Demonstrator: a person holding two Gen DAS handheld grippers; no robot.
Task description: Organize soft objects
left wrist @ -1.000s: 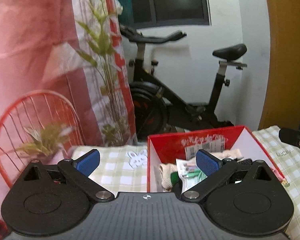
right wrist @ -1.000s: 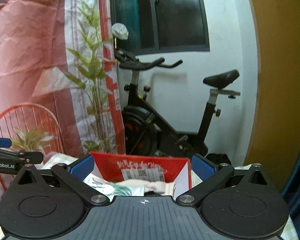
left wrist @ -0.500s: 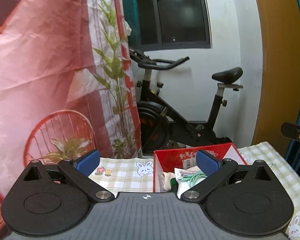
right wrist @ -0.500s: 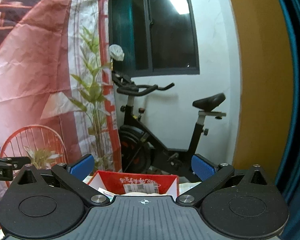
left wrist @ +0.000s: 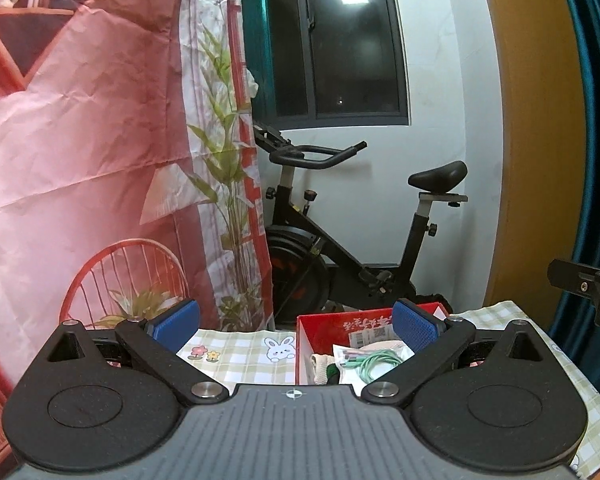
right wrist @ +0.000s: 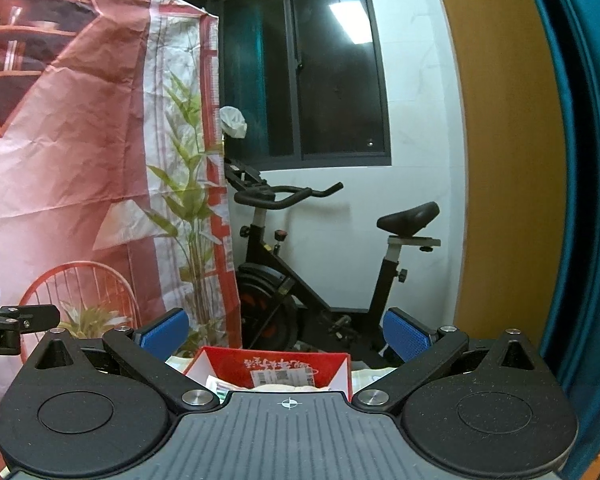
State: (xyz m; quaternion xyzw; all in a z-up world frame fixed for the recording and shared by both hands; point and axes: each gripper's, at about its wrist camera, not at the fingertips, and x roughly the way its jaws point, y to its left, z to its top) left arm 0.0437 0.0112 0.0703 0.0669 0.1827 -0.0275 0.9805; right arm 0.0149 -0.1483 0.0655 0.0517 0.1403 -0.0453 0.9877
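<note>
Behind the table (left wrist: 236, 356), covered in a checked cloth with bunny and flower prints, stands a black exercise bike (left wrist: 340, 256) against a white wall under a dark window (left wrist: 352, 40); a pink printed backdrop (left wrist: 80, 120) showing a plant and a red wire chair hangs on the left side; a wooden panel and teal curtain (left wrist: 592, 120) on the right; left gripper (left wrist: 296, 318) held above the table, jaws spread wide, nothing between the blue pads (left wrist: 178, 316); red cardboard box (left wrist: 340, 322) sits on the cloth just ahead, open top, holding a beige cloth item (left wrist: 320, 364), a packet with a coiled green cable (left wrist: 374, 362) and other bits hard to tell; right gripper (right wrist: 286, 334) also wide apart and empty, aimed over the same box (right wrist: 276, 366); each gripper's edge shows in the other's view.
</note>
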